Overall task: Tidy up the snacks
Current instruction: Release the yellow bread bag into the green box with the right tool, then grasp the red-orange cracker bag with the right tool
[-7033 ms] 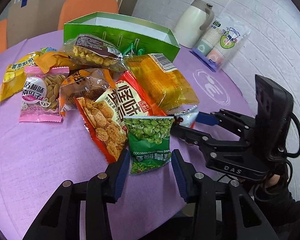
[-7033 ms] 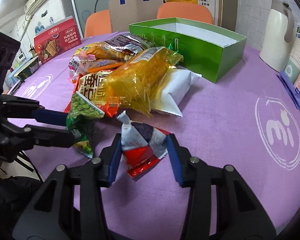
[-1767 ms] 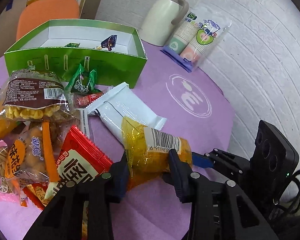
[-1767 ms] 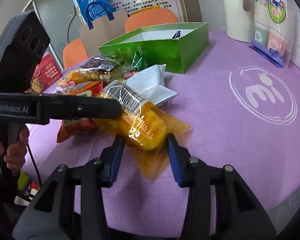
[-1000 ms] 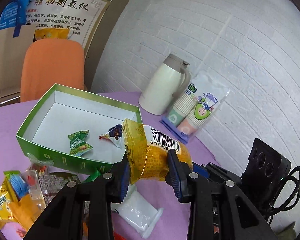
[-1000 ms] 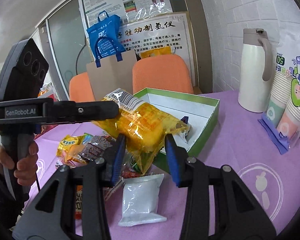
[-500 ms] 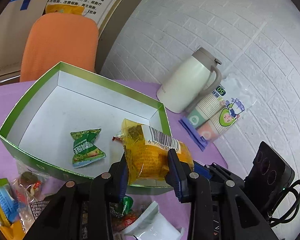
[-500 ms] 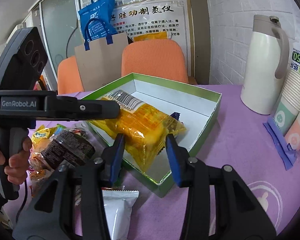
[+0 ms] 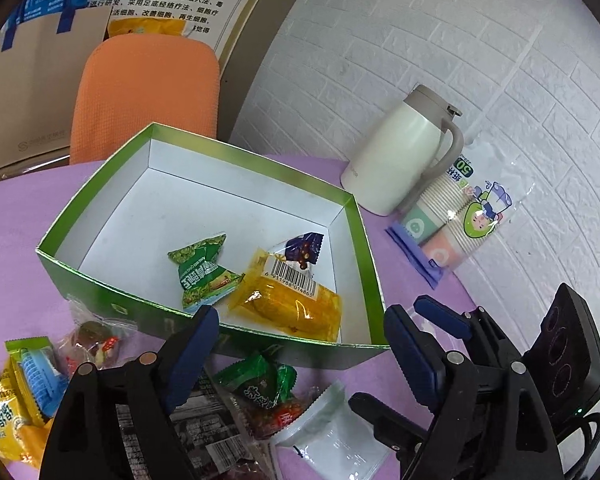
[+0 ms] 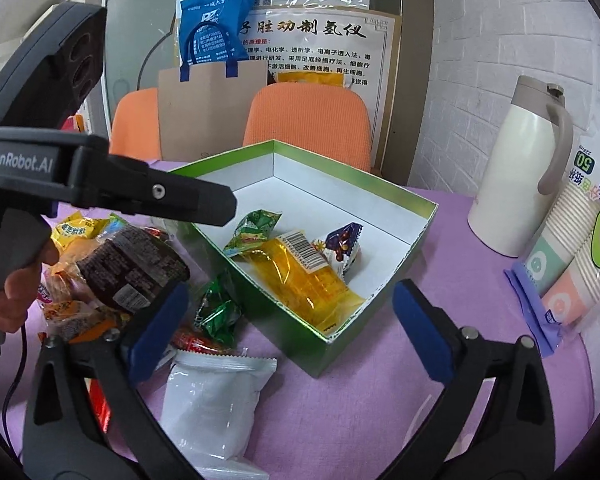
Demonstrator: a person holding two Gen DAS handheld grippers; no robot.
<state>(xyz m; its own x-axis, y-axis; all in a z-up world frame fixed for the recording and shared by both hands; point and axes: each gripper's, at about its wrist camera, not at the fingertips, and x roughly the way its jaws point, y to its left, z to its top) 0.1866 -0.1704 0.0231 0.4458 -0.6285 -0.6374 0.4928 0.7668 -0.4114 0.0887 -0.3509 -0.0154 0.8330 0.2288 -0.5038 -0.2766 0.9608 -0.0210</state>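
Observation:
The yellow see-through packet with a barcode label lies in the green box. It rests beside a green pea packet and a small dark blue packet. My left gripper hangs just before the box's near wall, its jaws opening, with nothing between them. My right gripper stands at the box's near corner, its jaws also opening and empty. More snacks lie outside the box: a white packet, a small green packet and a brown-labelled bag.
A cream thermos jug and a pack of paper cups stand right of the box on the purple tablecloth. Orange chairs and a paper bag are behind the table.
Both grippers carried the yellow packet over the box, sank a little, then opened. The packet dropped out of them and now lies inside the box.

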